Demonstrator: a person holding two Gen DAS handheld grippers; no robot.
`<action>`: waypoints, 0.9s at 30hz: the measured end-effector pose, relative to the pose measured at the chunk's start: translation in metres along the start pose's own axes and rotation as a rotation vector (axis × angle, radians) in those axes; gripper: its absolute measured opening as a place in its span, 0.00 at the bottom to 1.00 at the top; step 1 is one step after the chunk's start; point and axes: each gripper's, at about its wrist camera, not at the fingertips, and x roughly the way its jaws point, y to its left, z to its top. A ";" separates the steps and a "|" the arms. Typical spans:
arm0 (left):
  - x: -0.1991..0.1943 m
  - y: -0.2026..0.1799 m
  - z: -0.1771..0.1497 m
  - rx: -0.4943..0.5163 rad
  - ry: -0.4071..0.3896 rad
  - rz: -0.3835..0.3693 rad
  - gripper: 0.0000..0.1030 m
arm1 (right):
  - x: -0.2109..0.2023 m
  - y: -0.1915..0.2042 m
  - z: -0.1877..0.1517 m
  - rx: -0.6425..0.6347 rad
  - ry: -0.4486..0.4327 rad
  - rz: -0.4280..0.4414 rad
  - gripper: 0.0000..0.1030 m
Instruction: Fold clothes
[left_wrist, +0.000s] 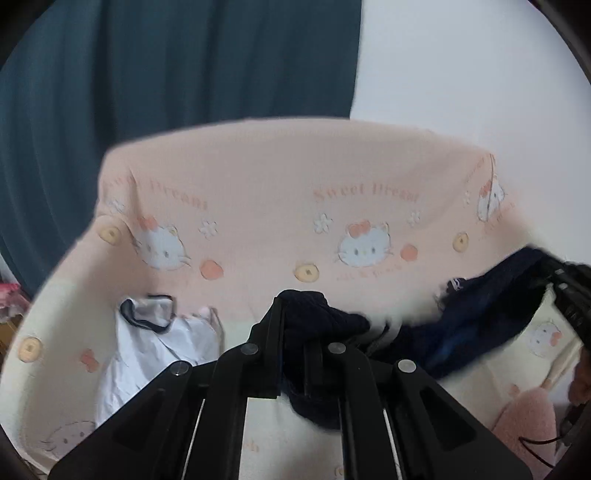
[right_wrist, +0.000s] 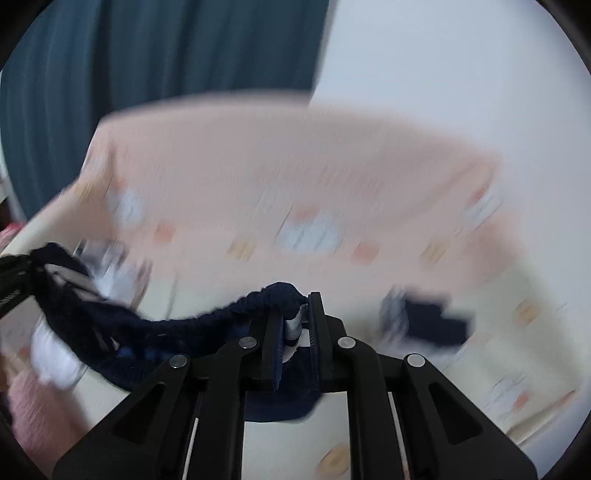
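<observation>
stretching between the two claws, a dark navy knit garment (left_wrist: 461, 328) hangs just above the bed (left_wrist: 258, 177), which is covered in a pink cartoon-cat sheet. the left claw (left_wrist: 295, 332) is clenched on one end of the garment at the lower middle of its frame, and the cloth runs from there toward the right edge, where the other claw shows. the right claw (right_wrist: 295, 321) is clenched on the opposite end, with a bit of white striped trim pinched between its jaws, and the cloth trails off to the left of that frame. so the long axis lies side to side between the claws, sagging in the middle, neither one nearer than the other. a white garment (left_wrist: 155, 343) lies crumpled on the sheet at lower left, and another small dark piece (right_wrist: 428, 321) sits at right in the blurred right view. something fluffy and pink (left_wrist: 524, 428) lies at lower right. these could crowd the spot where the garment gets laid flat.
</observation>
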 end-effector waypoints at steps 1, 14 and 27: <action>0.006 0.002 -0.010 -0.013 0.026 -0.006 0.07 | -0.003 -0.004 -0.003 0.013 -0.007 -0.024 0.10; 0.130 0.013 -0.208 -0.091 0.540 0.016 0.09 | 0.130 0.021 -0.223 0.066 0.617 0.071 0.12; 0.073 -0.012 -0.204 0.059 0.325 -0.054 0.48 | 0.129 0.013 -0.225 0.123 0.573 0.206 0.29</action>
